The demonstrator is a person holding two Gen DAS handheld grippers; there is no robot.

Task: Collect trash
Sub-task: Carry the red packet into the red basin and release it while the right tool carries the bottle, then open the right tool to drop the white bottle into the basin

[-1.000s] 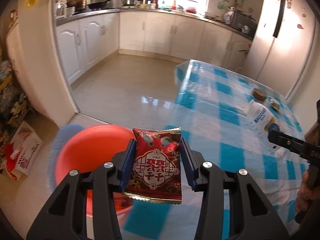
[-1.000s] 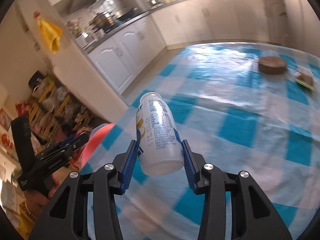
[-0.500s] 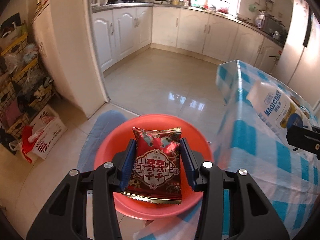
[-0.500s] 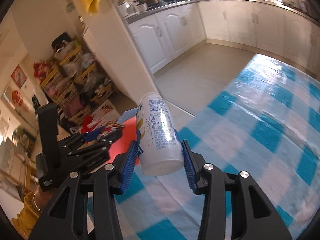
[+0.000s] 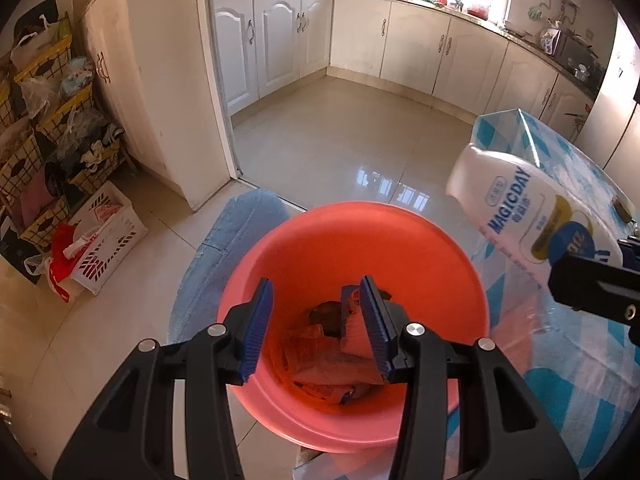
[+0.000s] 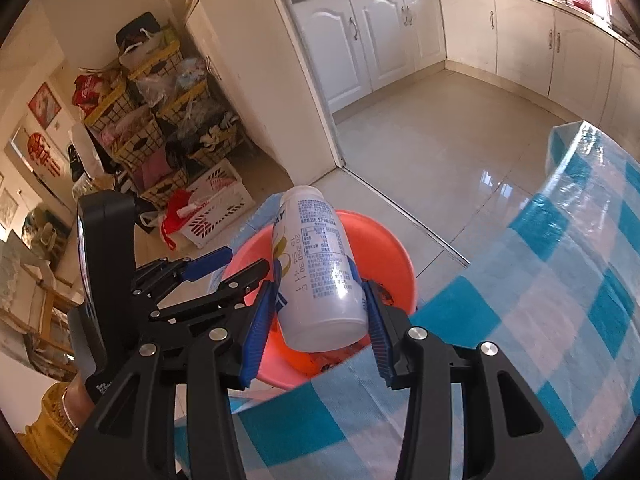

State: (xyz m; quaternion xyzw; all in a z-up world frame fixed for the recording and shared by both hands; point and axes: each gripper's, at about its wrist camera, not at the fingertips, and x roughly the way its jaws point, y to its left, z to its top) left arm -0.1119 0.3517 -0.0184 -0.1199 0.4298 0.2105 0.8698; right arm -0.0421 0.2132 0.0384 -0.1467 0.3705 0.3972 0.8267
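The left gripper (image 5: 316, 324) hangs directly above an orange basin (image 5: 400, 240) on the tiled floor, its 2 blue-padded jaws standing apart with nothing between them. Wrappers (image 5: 332, 364) lie crumpled at the bottom of the basin, seen through the gap. To the right of the basin, the right gripper (image 6: 320, 320) is clamped on the lower body of a white bottle (image 6: 316, 268), which tilts with its neck toward the basin's far rim. From the left wrist view the bottle (image 5: 532, 216) hangs above the basin's right edge, in front of the table (image 5: 580, 360). The table, covered in a blue-and-white checked cloth under clear plastic, stands just beside the basin on its right. A white crate (image 5: 106, 236) sits on the floor to the basin's left, and a blue mat (image 5: 236, 220) lies beyond its far-left rim.
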